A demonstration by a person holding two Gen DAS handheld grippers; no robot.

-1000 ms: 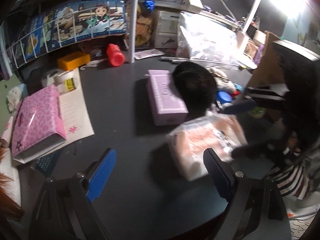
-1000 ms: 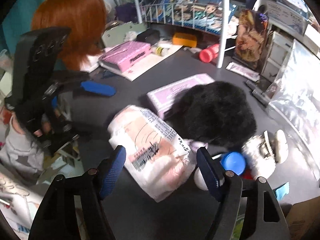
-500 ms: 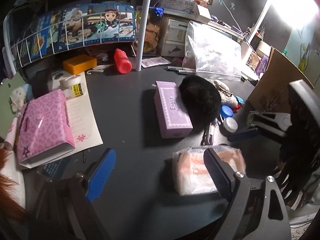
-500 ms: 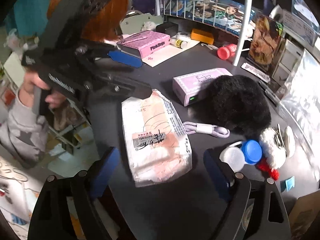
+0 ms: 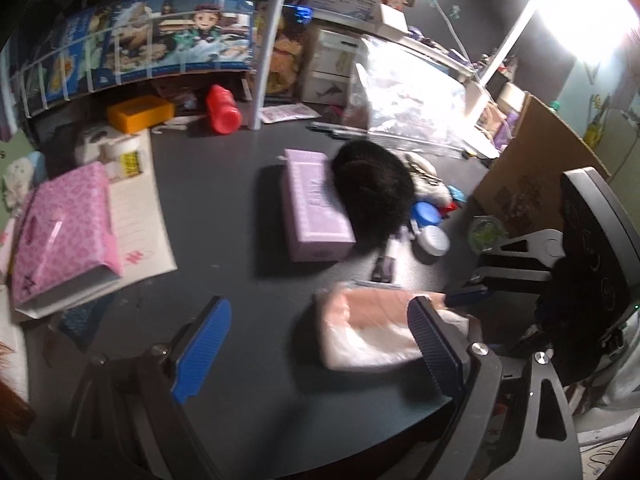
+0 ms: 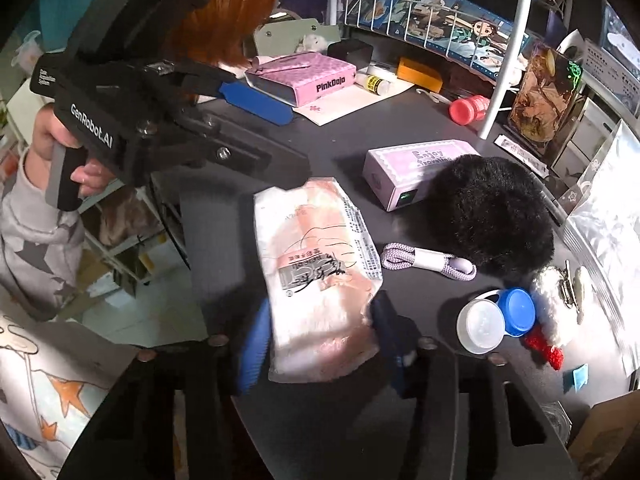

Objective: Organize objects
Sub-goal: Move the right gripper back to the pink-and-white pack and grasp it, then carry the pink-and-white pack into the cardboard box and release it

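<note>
The right tongs [image 6: 316,340] have just closed on the pink packet [image 6: 316,264]; the left tongs [image 5: 320,344] gape over the worktop [image 5: 224,216].

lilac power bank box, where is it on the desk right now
In the right wrist view the lilac box lies mid-desk, upper right of centre, touching the black furry pouch on its right and beyond the pink plastic pack.

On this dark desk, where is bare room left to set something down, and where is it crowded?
One bare patch on the desk lies between the pink box on paper and the lilac box. Another runs along the near edge, left of the soft packet that the right gripper squeezes. It is crowded around the black furry thing and the lens case.
</note>
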